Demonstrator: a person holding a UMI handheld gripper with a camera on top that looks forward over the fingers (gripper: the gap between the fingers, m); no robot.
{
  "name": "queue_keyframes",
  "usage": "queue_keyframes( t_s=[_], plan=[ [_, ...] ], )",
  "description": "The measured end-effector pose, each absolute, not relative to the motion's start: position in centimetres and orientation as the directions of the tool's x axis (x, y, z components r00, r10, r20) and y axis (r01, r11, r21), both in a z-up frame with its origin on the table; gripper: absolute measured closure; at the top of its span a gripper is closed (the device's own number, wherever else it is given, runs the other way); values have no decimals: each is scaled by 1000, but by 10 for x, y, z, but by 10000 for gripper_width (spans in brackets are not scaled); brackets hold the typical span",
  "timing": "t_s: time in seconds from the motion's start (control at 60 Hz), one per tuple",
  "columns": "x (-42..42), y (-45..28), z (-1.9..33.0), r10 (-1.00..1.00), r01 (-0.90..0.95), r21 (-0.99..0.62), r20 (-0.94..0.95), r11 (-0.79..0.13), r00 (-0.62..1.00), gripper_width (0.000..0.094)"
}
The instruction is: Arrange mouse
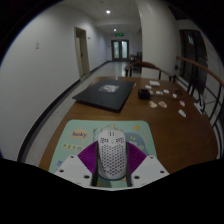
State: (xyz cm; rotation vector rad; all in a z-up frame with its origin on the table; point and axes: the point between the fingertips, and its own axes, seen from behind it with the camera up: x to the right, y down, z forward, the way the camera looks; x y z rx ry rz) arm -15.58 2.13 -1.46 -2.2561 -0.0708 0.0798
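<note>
A white perforated mouse (111,152) sits between my gripper's (111,163) two purple pads (85,161), over the near end of a pale printed mouse mat (100,138) on the wooden table (150,115). Both pads press against the mouse's sides, so the fingers are shut on it. The mouse's rear end is hidden by the gripper body. I cannot tell whether the mouse rests on the mat or hangs just above it.
A dark laptop or mat (104,94) lies beyond the mouse mat on the table's left. Several small white items (160,94) lie scattered at the far right. A corridor with doors (120,48) runs beyond the table.
</note>
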Motion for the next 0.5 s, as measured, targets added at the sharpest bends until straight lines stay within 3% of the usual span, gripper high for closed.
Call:
queue_keyframes(
  t_s=[0.15,0.283,0.383,0.5],
  plan=[
    [-151,24,-18,165,155,-764,64,-627,984,412],
    [-158,0,1,349,268,-758,57,-594,935,159],
    [-137,-23,27,402,326,-774,101,-543,910,118],
    [-100,-56,51,379,280,-789,65,-547,923,115]
  ],
)
